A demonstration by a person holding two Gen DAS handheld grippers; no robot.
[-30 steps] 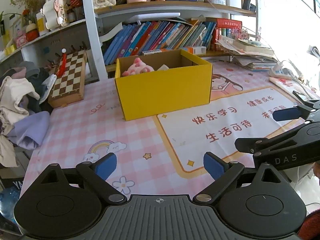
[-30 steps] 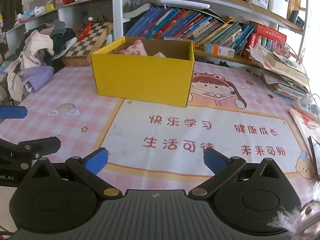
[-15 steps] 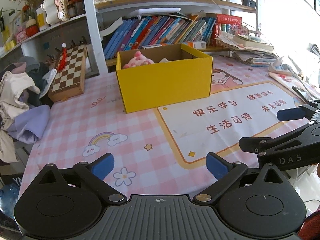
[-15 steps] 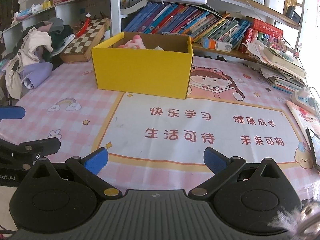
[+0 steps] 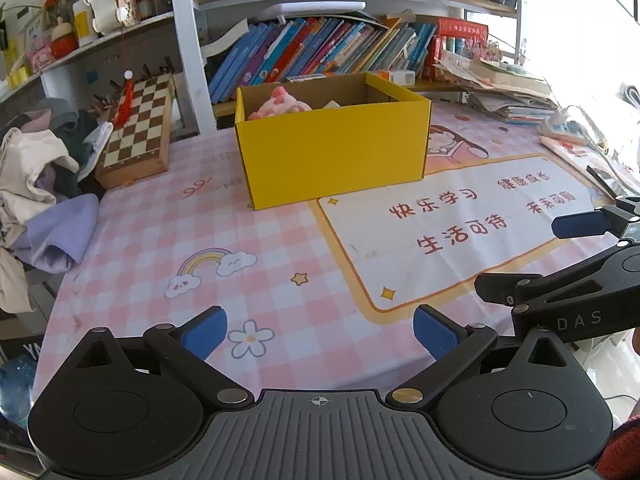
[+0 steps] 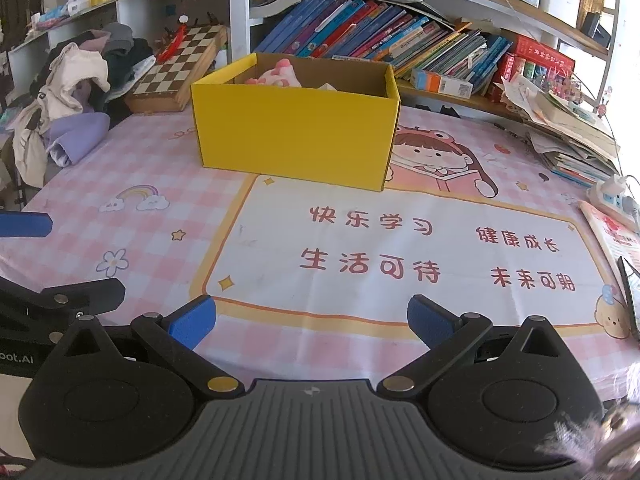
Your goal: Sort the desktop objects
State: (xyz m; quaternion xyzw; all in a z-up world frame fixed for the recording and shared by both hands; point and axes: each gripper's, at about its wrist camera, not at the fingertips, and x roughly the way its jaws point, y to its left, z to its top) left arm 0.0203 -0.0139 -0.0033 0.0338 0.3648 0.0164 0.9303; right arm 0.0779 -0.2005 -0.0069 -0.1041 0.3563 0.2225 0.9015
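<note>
A yellow cardboard box stands on the pink checked desk mat, also in the right wrist view. A pink plush toy and a pale object lie inside it; the plush also shows in the right wrist view. My left gripper is open and empty, held low near the mat's front edge. My right gripper is open and empty, beside the left one; it also shows in the left wrist view.
A folded chessboard leans at the back left. A heap of clothes lies at the left edge. Shelves of books run behind the box. Stacked papers and a power strip sit at the right.
Both grippers have drawn back from the box toward the mat's front edge, so the box looks smaller and farther. Both stay open and empty.
</note>
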